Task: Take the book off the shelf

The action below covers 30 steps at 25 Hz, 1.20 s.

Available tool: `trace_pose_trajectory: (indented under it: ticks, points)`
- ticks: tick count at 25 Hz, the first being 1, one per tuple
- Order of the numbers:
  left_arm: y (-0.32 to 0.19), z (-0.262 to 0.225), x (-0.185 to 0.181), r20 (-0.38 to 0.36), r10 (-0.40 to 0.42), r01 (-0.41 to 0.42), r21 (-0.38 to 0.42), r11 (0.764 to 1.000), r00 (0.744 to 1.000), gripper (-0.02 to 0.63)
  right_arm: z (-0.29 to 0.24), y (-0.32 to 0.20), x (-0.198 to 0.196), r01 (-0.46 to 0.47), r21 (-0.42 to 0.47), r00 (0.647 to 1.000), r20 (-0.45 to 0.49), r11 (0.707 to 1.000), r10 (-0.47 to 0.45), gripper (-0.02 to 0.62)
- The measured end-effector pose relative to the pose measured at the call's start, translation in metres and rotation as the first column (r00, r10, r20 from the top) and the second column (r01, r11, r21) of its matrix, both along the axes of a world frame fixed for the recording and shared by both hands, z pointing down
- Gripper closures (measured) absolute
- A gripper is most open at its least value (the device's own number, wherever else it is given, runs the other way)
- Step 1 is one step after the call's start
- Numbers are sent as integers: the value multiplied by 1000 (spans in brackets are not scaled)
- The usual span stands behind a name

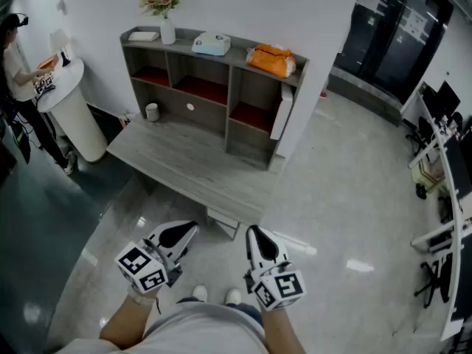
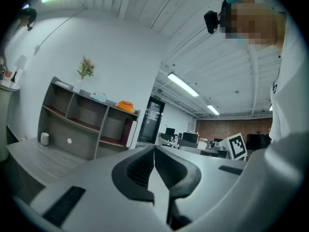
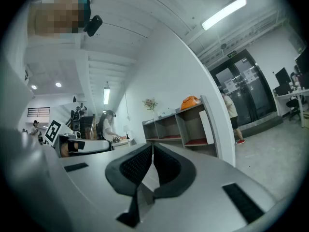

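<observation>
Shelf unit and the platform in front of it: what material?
Shelf unit: looks like grey wood-grain laminate board, matte, with flat panels and faint grain. Platform: same grey grain, likely laminate too. Compartment floors look red, perhaps a liner or paint; cannot tell which.

My left gripper (image 1: pixel 193 226), at seven o'clock in the head view, has a white shell and black ribbed pads (image 2: pixel 140 168) lining the jaws. The left cube (image 1: pixel 142 268) at its rear carries black-and-white square markers. My right gripper (image 1: pixel 252 231), at five o'clock, is built the same, with the right cube (image 1: pixel 280 288) behind it. I wear a pale grey top (image 1: pixel 199 334) and white shoes (image 1: pixel 199 293). In the left gripper view a black camera (image 2: pixel 211 21) sits on my head at one o'clock.
</observation>
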<state>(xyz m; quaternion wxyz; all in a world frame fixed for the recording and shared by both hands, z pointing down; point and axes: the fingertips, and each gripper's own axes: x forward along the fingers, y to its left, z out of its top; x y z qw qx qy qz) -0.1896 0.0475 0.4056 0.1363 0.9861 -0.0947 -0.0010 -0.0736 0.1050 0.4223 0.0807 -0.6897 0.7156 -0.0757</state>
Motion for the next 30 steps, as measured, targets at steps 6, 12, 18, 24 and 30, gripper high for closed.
trace_pose_trajectory:
  ticks: [6,12,18,24,30]
  points:
    - [-16,4,-5,7,5,-5,0,1000,1000,591,7,-14,-2,-17,-10,1000,16,1000,17,569]
    - [-34,16,-23,13,25,-25,-22,999,1000,591,11,-32,-7,-61,-3,997,51,998,61,568]
    - [-55,34,-33,29,70,-69,-33,997,997,590,28,-44,-6,-145,-16,985,88,989,145,568]
    - [-70,41,-21,34,81,-80,-43,996,996,589,42,-59,11,-168,-37,978,116,985,171,568]
    - [-97,52,17,66,49,-45,-56,997,997,590,48,-93,57,-143,-43,980,133,989,147,568]
